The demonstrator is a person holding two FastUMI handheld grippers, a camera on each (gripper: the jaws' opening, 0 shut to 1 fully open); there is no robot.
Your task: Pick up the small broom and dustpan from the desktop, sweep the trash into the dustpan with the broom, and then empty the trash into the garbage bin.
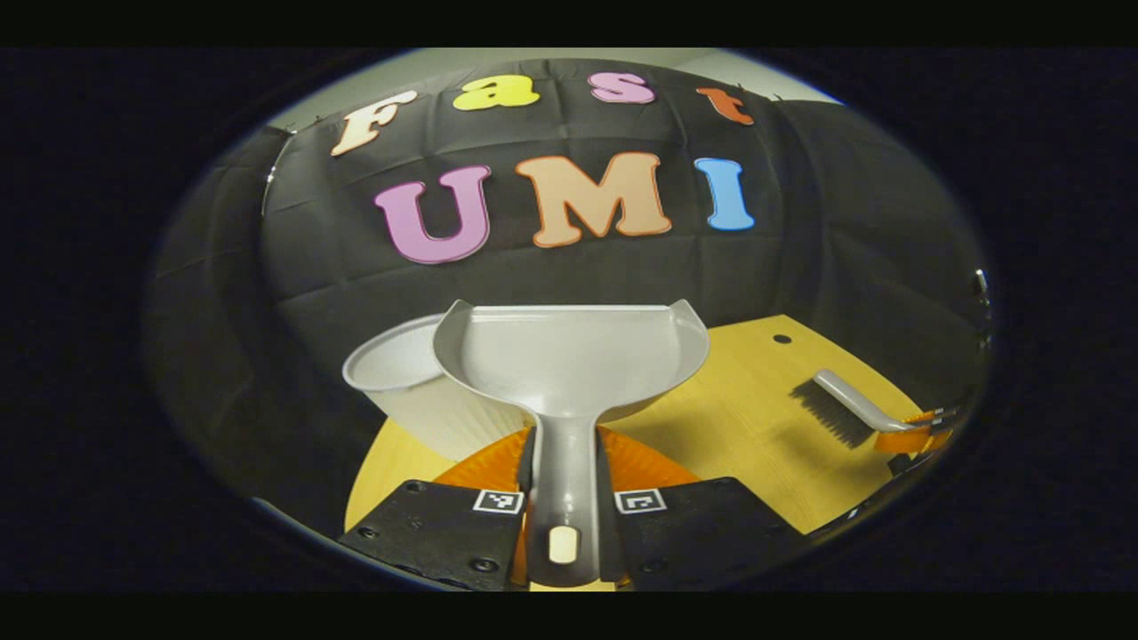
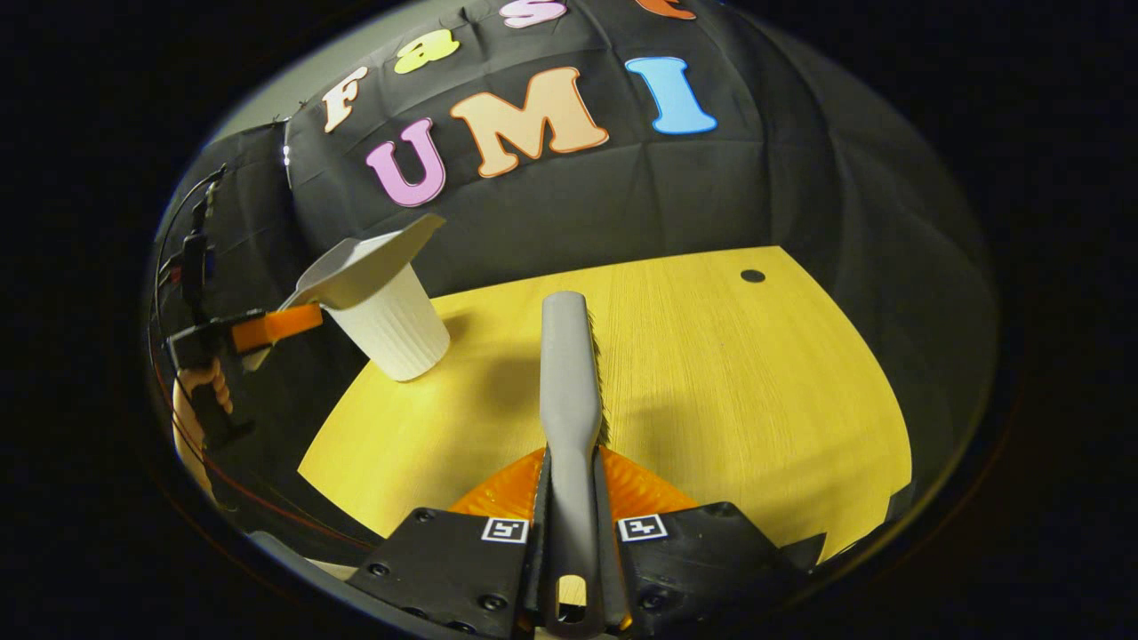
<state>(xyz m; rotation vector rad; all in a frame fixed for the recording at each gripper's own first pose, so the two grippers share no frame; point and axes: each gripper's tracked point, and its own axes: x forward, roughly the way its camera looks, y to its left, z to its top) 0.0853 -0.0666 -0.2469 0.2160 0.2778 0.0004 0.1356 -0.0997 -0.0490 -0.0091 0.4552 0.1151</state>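
My left gripper [image 1: 564, 449] is shut on the handle of the grey dustpan [image 1: 569, 356], which is lifted off the table, its inside bare. The pan's left side overlaps the rim of the white ribbed garbage bin [image 1: 400, 378]. In the right gripper view the dustpan [image 2: 364, 262] tilts over the mouth of the bin [image 2: 391, 333], with the left gripper [image 2: 267, 327] and a hand [image 2: 200, 400] behind it. My right gripper [image 2: 571, 462] is shut on the handle of the grey small broom [image 2: 567, 356], held above the table's middle. The broom [image 1: 840, 409] also appears at the right of the left gripper view, bristles down.
The yellow wooden table [image 2: 711, 373] has a small dark hole [image 2: 752, 276] near its far right corner. The bin stands at the table's far left edge. Black cloth walls close the booth behind and at the sides. Cables hang at the left [image 2: 191, 240].
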